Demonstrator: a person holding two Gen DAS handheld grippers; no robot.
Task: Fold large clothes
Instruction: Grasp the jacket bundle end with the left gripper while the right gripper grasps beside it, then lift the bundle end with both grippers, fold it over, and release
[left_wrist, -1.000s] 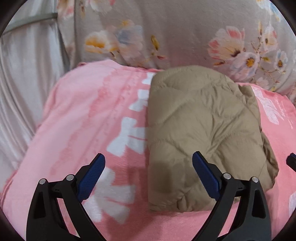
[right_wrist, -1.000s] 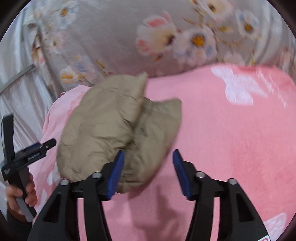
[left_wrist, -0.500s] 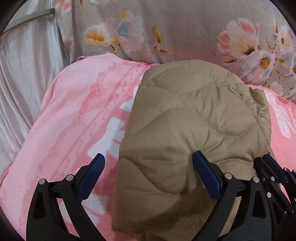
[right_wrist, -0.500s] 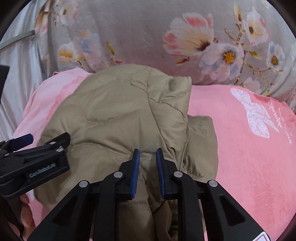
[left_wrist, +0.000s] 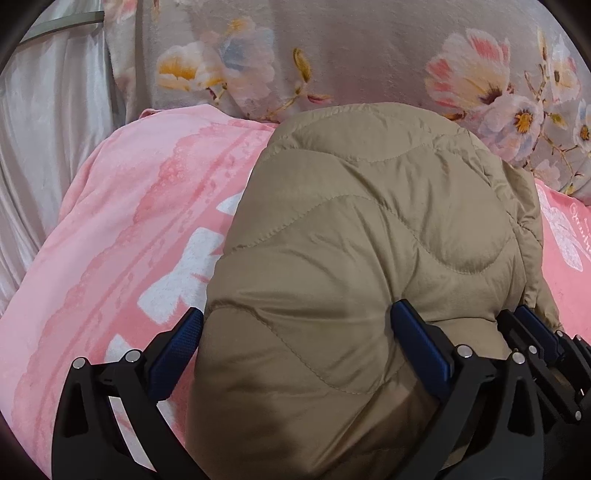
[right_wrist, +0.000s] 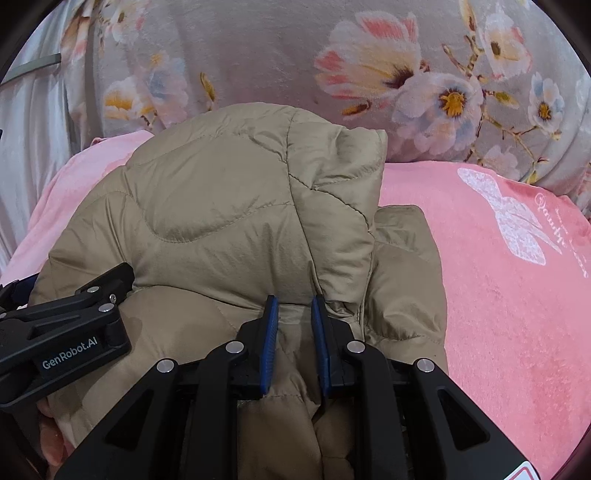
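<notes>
**Observer:** Status of the 2 grippers?

**Operator:** I read the right gripper as clamped on a bunch of the tan jacket at its near edge. Its jaws have just been closing, and now the blue pads sit narrow with cloth pinched between them. A second ago they stood apart with only the jacket's edge near them.

**Observer:** And the left?

**Operator:** The left gripper has its jaws spread as wide as they go; they have just opened a little further. The jacket's near left part bulges up between the 2 fingers. Whether the pads press into the padding I cannot tell from either view, so I log it as spread, not gripping.

**Observer:** Where is the jacket?

**Operator:** It lies as a puffy folded bundle on the pink blanket, its far end against the flowered grey cushion. Compared with a second ago, it fills far more of both views, so both grippers have come in close and low over its near edge, side by side.

**Observer:** Meaning for the task?

**Operator:** My judgement: 1 side of the near edge is secured, the other is not. The left jaws need to shut on the padding before I can lift and fold again. Risk: slippery, springy fabric may slip out or puff the fold open.
</notes>
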